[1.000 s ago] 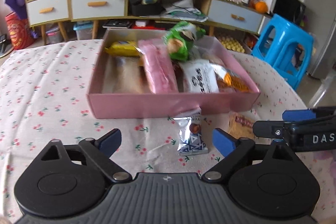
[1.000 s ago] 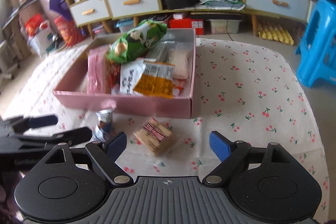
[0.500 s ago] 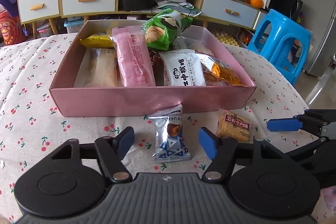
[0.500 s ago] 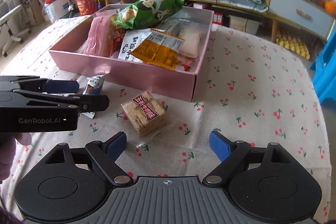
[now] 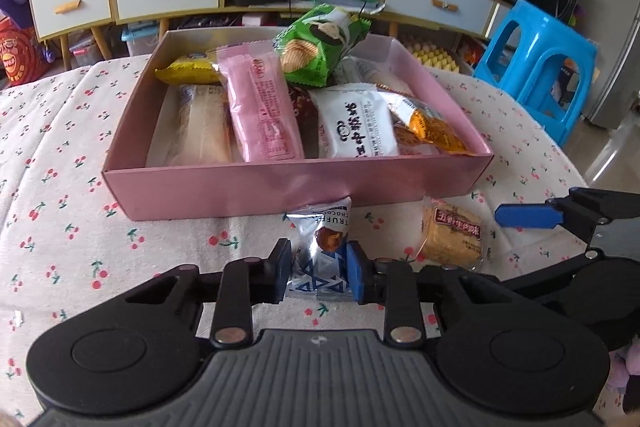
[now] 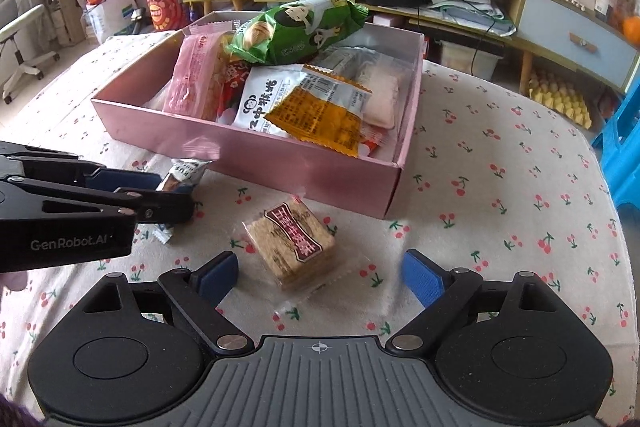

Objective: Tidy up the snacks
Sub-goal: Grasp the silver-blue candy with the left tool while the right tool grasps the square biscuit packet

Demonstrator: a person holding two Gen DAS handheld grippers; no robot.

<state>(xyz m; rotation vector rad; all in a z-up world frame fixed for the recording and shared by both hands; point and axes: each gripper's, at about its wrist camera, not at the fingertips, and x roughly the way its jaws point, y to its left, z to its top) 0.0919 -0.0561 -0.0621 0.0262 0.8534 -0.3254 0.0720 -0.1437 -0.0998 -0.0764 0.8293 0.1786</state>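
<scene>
Since a second ago our left claw [image 5: 316, 269] has gone from wide apart to closing on the silver chocolate packet [image 5: 320, 247]; its blue pads now touch the packet's two sides, and the packet lies on the cherry-print tablecloth [image 5: 60, 219] just short of the pink box [image 5: 296, 191]. Our right claw [image 6: 320, 275] has edged lower and nearer the brown cracker pack [image 6: 290, 241], with its jaws wide apart and opening a touch more. The cracker pack sits between and slightly ahead of its fingertips, touched by neither.

Beyond both claws, the box already holds most of the snacks: a green chip bag [image 5: 320, 43] on top, a long pink wrapper [image 5: 262, 107], a white packet [image 5: 356, 123], an orange packet [image 6: 324, 115] and a yellow one [image 5: 188, 69] at the far left corner. We judge the sorting well advanced. Only these two small items remain outside on the cloth that we can see, both just in front of the near wall. What is left is to lift each over that wall and drop it into the box, where free space shows mainly at the left side.
</scene>
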